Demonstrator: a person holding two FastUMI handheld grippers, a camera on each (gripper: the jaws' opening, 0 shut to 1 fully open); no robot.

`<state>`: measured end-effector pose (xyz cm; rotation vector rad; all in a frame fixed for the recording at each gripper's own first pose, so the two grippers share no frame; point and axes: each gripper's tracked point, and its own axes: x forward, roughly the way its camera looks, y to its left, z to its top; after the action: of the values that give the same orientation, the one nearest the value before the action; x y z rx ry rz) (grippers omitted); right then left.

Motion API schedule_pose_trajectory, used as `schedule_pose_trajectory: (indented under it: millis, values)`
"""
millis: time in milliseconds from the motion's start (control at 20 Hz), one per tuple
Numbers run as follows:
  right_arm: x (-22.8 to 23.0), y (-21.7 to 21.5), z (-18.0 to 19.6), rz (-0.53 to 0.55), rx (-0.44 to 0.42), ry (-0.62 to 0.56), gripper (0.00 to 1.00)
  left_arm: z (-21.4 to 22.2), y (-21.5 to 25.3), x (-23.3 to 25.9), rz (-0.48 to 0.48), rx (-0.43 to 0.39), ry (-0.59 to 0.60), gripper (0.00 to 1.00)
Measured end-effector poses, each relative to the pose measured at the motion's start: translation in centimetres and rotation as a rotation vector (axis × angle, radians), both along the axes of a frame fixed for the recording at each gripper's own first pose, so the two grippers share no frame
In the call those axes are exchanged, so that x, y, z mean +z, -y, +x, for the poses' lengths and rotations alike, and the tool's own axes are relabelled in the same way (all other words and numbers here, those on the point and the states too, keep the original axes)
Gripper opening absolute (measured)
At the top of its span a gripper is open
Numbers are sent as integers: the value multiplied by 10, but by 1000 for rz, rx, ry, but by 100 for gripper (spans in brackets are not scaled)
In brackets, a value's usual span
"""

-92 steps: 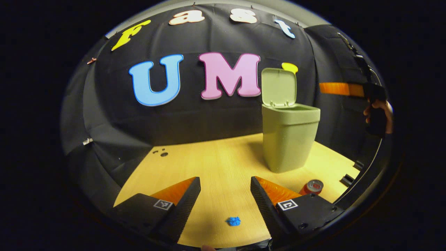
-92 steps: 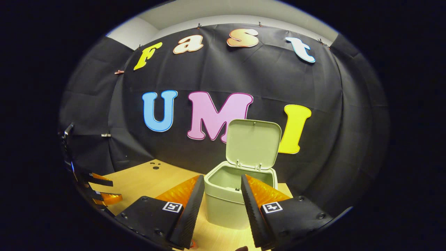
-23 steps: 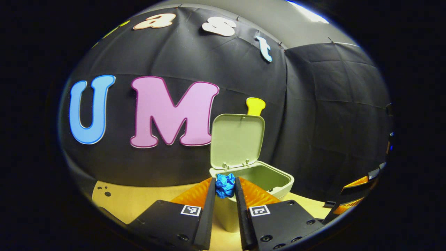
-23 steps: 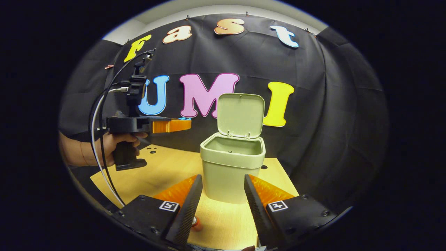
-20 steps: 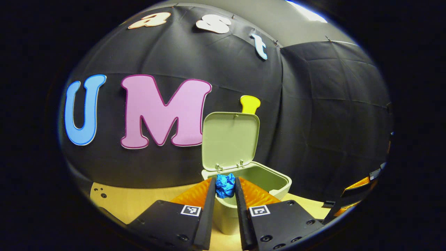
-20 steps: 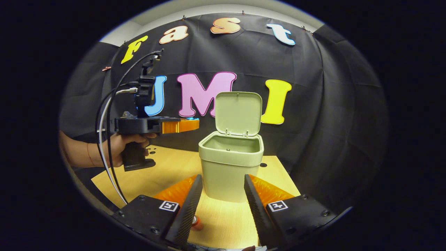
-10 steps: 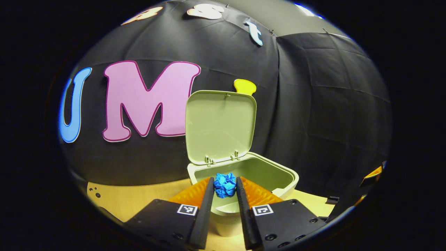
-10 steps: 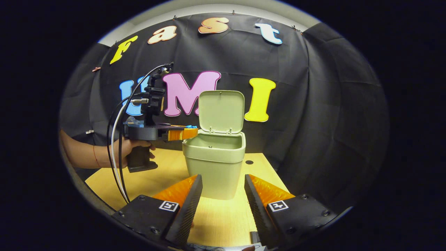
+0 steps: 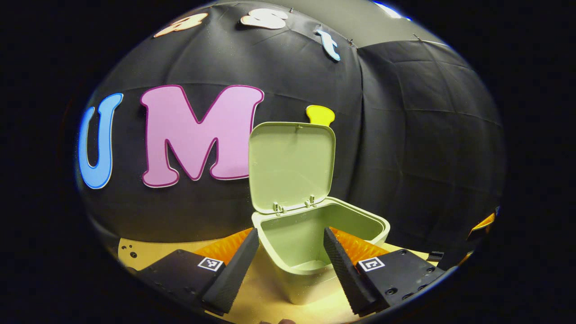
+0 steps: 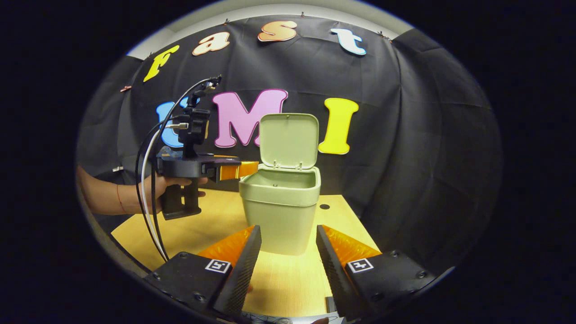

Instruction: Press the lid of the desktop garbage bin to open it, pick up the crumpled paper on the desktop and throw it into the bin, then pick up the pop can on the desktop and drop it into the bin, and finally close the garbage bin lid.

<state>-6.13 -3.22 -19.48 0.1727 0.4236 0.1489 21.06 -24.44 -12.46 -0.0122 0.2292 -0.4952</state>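
Note:
The pale green bin [image 9: 292, 283] stands on the wooden table with its lid [image 9: 292, 164] tilted up and back. My left gripper [image 9: 290, 234] is open at the bin's near rim, over the mouth, with nothing between its fingers. In the right gripper view the same bin [image 10: 281, 216] and raised lid [image 10: 289, 139] sit mid-table. There a hand [image 10: 168, 182] holds the left gripper [image 10: 254, 166] level, its tips reaching the bin's left rim. My right gripper [image 10: 288, 230] is open low over the table in front of the bin, holding nothing.
The wooden table [image 10: 202, 229] runs left and in front of the bin. A small round hole [image 10: 324, 206] lies right of the bin. Cables [image 10: 148, 216] hang from the left gripper. Black cloth walls stand close behind and to the right.
My left gripper has opened and the blue crumpled paper is gone from between its fingers, let go over the open bin. The right gripper has hardly moved.

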Motion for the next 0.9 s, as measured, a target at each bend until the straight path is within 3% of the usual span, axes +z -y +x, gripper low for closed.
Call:
schedule_pose_trajectory:
  millis: [500,900]
  values:
    - [-51,-75,-24,48,261,-104,87,-60,-86,17,-13,153,1,93]
    - [-101,-118,-37,17,429,-192,89,-125,-156,13,56,307,10,93]
